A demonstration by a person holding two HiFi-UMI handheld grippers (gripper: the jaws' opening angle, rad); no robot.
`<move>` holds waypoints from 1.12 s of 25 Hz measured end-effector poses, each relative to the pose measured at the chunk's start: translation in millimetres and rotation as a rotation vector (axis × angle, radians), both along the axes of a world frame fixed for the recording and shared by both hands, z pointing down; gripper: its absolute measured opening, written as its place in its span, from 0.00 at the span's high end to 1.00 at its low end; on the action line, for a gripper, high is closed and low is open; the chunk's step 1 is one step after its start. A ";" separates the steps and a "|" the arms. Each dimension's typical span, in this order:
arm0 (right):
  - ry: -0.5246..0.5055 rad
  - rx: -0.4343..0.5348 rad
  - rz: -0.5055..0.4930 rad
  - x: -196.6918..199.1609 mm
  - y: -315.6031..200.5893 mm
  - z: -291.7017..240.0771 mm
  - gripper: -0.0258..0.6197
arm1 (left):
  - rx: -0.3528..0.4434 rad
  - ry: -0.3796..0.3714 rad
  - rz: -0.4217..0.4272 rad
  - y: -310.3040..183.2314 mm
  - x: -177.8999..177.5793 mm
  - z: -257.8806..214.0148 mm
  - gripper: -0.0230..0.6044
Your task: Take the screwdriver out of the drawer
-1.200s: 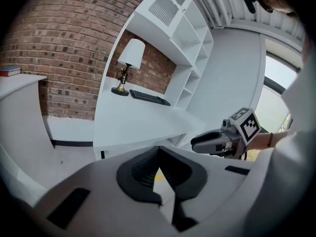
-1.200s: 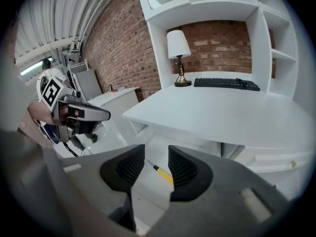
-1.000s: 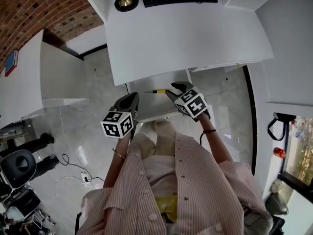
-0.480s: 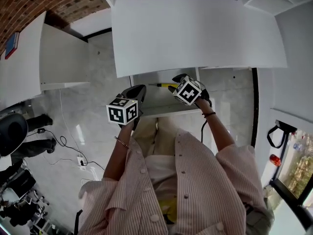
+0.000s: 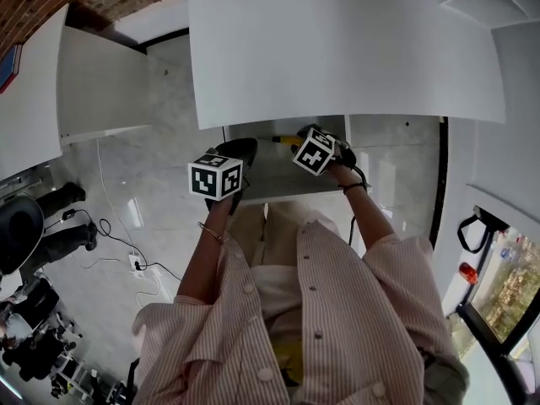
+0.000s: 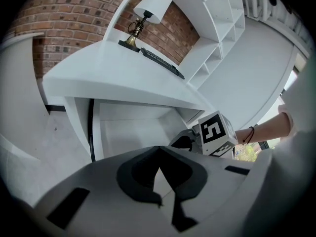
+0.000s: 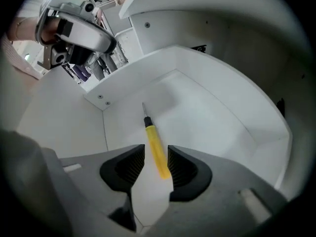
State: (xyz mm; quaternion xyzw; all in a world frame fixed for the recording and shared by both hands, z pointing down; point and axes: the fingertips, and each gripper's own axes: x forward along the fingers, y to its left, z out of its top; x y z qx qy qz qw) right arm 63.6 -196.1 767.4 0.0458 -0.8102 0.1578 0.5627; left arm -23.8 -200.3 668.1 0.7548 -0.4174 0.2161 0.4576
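The yellow-handled screwdriver (image 7: 156,149) lies on the floor of the open white drawer (image 7: 212,115), its tip pointing away from me. My right gripper (image 7: 155,164) stands open with the handle between its two ribbed pads, neither pad visibly pressing it. In the head view the screwdriver (image 5: 283,139) shows at the back of the drawer (image 5: 270,175), just under the desk edge, with the right gripper (image 5: 304,135) over it. My left gripper (image 5: 240,148) hovers at the drawer's left side, shut and empty; its pads (image 6: 143,169) meet at the tip.
The white desk (image 5: 337,49) overhangs the drawer's rear. A lamp (image 6: 150,5) and a keyboard (image 6: 160,60) sit on the desk. A white side unit (image 5: 93,83) stands to the left, and cables (image 5: 118,260) lie on the grey floor. My lap is right below the drawer front.
The right gripper has pushed forward into the drawer until the screwdriver's handle sits between its jaws. The left gripper has come up alongside the drawer's left edge.
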 end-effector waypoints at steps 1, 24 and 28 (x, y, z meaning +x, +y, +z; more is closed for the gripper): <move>0.006 0.002 -0.001 -1.7 -1.2 3.7 0.75 | -0.005 0.003 -0.002 -2.2 -1.5 2.3 0.96; 0.117 0.096 -0.119 0.4 2.4 32.2 0.84 | -0.063 0.008 0.024 0.7 -3.3 19.0 0.96; 0.123 0.102 -0.160 1.6 6.0 30.0 0.84 | -0.056 0.009 0.035 2.0 0.1 17.0 0.96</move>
